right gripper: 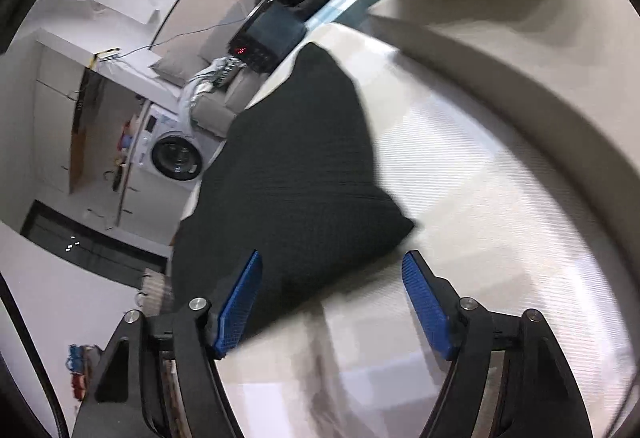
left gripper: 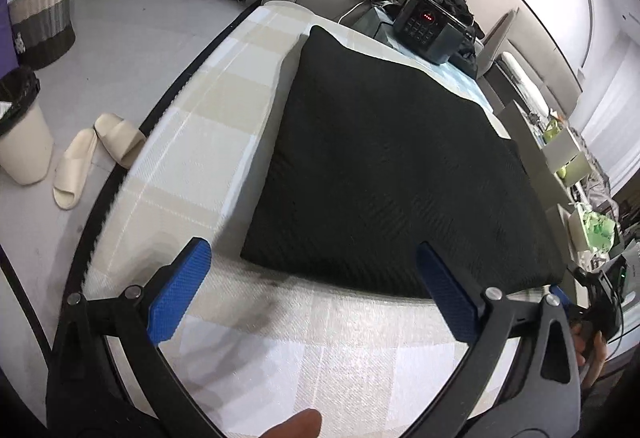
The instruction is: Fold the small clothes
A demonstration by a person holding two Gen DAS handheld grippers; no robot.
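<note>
- The left gripper (left gripper: 312, 278) is hanging wide open, holding nothing, over the checked table cover (left gripper: 192, 165).
- The right gripper (right gripper: 332, 294) is gaping empty too.
- The folded black garment (left gripper: 384, 173) is lying flat at twelve o'clock.
- A black device (left gripper: 430, 25) is glowing red beyond.

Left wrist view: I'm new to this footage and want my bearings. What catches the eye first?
A large black garment lies flat in the middle of the checked table cover. The left gripper hangs before its near edge, jaws wide apart and empty. Behind the garment sits a black device with red lights; cream slippers lie on the floor at left.
</note>
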